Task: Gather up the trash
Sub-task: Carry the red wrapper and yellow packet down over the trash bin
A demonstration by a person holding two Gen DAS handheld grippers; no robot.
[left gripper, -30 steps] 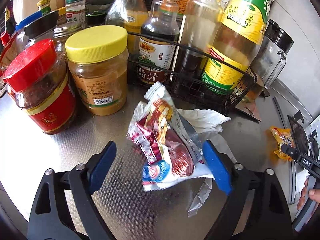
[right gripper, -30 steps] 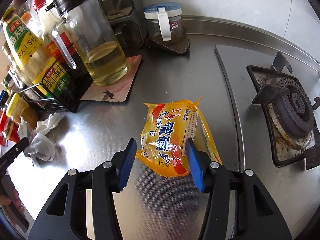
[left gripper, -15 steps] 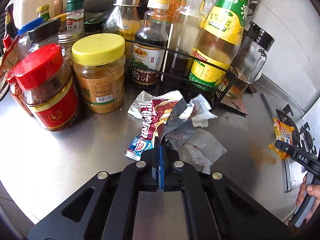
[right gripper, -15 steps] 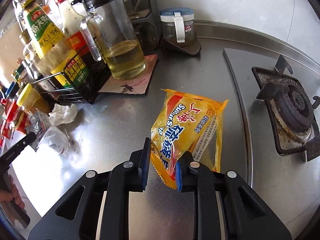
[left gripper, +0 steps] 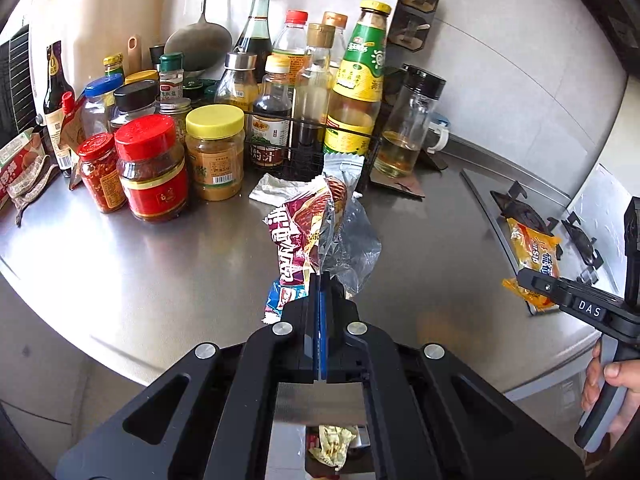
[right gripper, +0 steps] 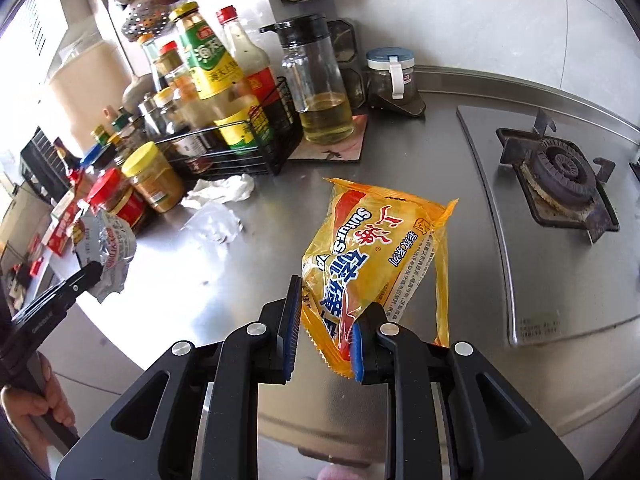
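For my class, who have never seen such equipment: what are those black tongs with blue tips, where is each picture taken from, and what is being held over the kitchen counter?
They are hand-held grippers, one per hand, each carrying a wide-angle camera looking along its fingers. In the left camera's view, the left gripper is shut on a crumpled red snack wrapper. In the right camera's view, the right gripper pinches a yellow soap packet. A white tissue lies on the steel counter, near sauce bottles and jars. A gas burner sits to the right.
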